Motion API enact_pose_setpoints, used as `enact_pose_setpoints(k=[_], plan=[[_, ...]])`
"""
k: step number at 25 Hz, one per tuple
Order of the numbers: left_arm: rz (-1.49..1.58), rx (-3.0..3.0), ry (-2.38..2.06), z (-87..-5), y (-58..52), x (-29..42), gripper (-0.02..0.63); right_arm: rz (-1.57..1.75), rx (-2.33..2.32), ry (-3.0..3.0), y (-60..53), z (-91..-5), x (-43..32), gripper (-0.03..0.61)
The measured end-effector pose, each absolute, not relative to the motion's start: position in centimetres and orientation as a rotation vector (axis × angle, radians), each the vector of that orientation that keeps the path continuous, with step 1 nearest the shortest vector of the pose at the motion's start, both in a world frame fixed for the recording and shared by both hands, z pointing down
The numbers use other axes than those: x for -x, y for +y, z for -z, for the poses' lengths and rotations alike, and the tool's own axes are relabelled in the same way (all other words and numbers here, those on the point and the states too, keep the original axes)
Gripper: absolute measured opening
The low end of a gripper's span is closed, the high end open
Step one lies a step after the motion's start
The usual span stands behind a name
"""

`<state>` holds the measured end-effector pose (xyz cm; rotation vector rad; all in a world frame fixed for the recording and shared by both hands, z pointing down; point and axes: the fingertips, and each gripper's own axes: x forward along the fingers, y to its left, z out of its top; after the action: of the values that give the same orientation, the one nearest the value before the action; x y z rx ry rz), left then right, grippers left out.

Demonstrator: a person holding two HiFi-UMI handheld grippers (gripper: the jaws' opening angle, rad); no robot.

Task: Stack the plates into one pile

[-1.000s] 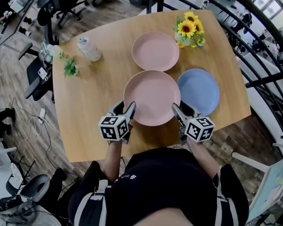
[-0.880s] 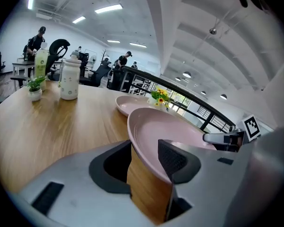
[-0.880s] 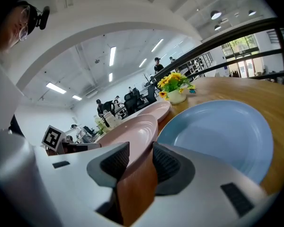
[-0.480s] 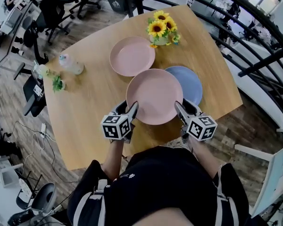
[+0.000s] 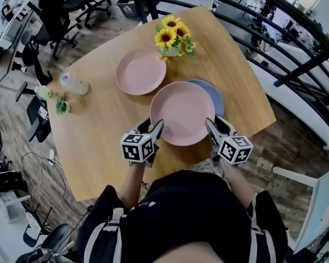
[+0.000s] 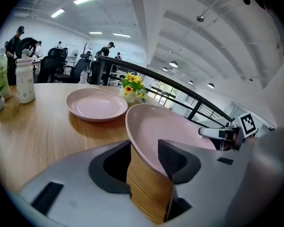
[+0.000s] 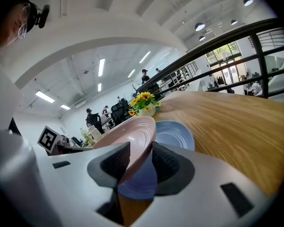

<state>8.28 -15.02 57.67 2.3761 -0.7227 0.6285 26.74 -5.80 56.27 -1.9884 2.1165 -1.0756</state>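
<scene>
Both grippers hold one large pink plate [image 5: 182, 113] by its near rim, lifted above the table. My left gripper [image 5: 156, 128] is shut on the rim's left side, my right gripper [image 5: 210, 126] on its right side. In the left gripper view the pink plate [image 6: 168, 126] sits between the jaws of the left gripper [image 6: 145, 156]. From the right gripper [image 7: 141, 160], the plate [image 7: 128, 138] tilts over the blue plate [image 7: 174, 134]. That blue plate [image 5: 215, 95] is mostly hidden beneath it. A smaller pink plate [image 5: 141, 72] lies at the back left.
A vase of sunflowers [image 5: 172, 35] stands behind the plates. A white bottle [image 5: 74, 84] and a small green plant [image 5: 60, 106] sit near the wooden table's [image 5: 109, 141] left edge. A dark railing [image 5: 296, 64] runs past the table's right side.
Both grippers have carried the large pink plate to the right, from beside the blue plate to over most of it. The grip on its rim is unchanged.
</scene>
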Motion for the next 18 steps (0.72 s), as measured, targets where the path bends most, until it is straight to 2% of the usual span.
enact_pose_setpoints(k=[18], plan=[[-0.698, -2.353, -0.792, -59.7, -13.9, -14.7, 0.176, 1.144, 1.947, 2.180, -5.7, -58.4, -33.4, 0.147]])
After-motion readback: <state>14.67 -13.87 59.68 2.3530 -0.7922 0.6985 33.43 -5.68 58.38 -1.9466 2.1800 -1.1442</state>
